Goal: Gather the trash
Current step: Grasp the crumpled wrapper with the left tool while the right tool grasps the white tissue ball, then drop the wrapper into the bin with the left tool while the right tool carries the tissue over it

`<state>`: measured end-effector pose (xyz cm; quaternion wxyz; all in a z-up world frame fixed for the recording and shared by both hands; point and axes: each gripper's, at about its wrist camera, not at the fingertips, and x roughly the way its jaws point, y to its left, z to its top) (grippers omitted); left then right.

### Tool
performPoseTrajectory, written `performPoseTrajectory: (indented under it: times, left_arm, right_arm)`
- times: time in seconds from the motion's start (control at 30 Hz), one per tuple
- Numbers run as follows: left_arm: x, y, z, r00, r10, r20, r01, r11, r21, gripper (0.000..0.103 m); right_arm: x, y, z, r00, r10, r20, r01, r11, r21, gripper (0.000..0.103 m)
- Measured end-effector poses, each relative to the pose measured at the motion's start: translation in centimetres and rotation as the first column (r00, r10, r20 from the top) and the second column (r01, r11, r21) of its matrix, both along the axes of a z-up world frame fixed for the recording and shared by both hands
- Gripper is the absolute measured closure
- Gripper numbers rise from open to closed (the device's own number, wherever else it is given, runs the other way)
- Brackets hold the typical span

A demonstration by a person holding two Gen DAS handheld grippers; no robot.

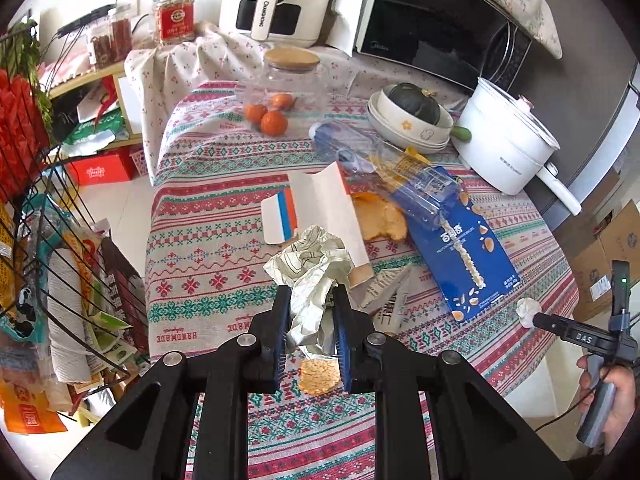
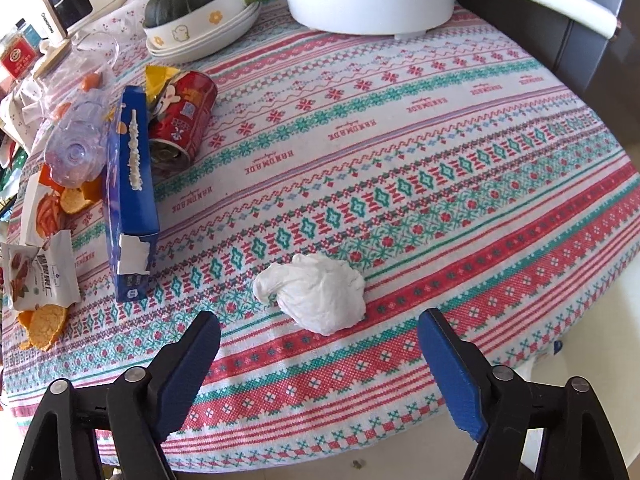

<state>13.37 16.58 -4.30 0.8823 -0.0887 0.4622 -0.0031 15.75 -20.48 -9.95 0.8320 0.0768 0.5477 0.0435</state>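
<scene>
My left gripper is shut on a crumpled white wrapper, held above the patterned tablecloth. In the left wrist view the right gripper's tip shows at far right beside a white tissue ball. In the right wrist view my right gripper stands open, its blue pads on either side of and just short of the crumpled white tissue, not touching it. Other trash lies on the cloth: a blue biscuit box, a clear plastic bottle, orange peel and a red can.
A white electric pot, stacked bowls with a dark squash, a jar with oranges, a microwave stand at the back. A wire rack of goods is left of the table. The table edge runs under my right gripper.
</scene>
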Motion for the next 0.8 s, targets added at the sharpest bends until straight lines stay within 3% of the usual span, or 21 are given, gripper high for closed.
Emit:
performPoseTrajectory:
  times: [0.13, 0.43, 0.5, 0.8]
  left_arm:
    - [-0.2, -1.3, 0.2, 1.000, -0.026, 0.001, 0.026, 1.000, 0.000, 0.082]
    - [-1.0, -2.8, 0.9, 0.997, -0.074, 0.012, 0.074, 0.997, -0.008, 0.082]
    - [-1.0, -2.9, 0.8, 0.997, -0.076, 0.009, 0.077, 0.997, -0.008, 0.082]
    - [-1.3, -4.2, 1.3, 0.996, -0.084, 0.009, 0.085, 0.995, -0.054, 0.082]
  right_arm:
    - [1.1, 0.2, -1.9, 0.998, -0.015, -0.055, 0.017, 1.000, 0.025, 0.033]
    - [2.3, 0.5, -4.0, 0.995, -0.051, -0.086, 0.050, 0.999, -0.011, 0.056]
    - [2.3, 0.7, -4.0, 0.996, -0.037, -0.079, 0.035, 0.999, -0.029, 0.068]
    - [1.2, -0.3, -2.3, 0.998, -0.052, -0.045, 0.053, 0.998, 0.021, 0.072]
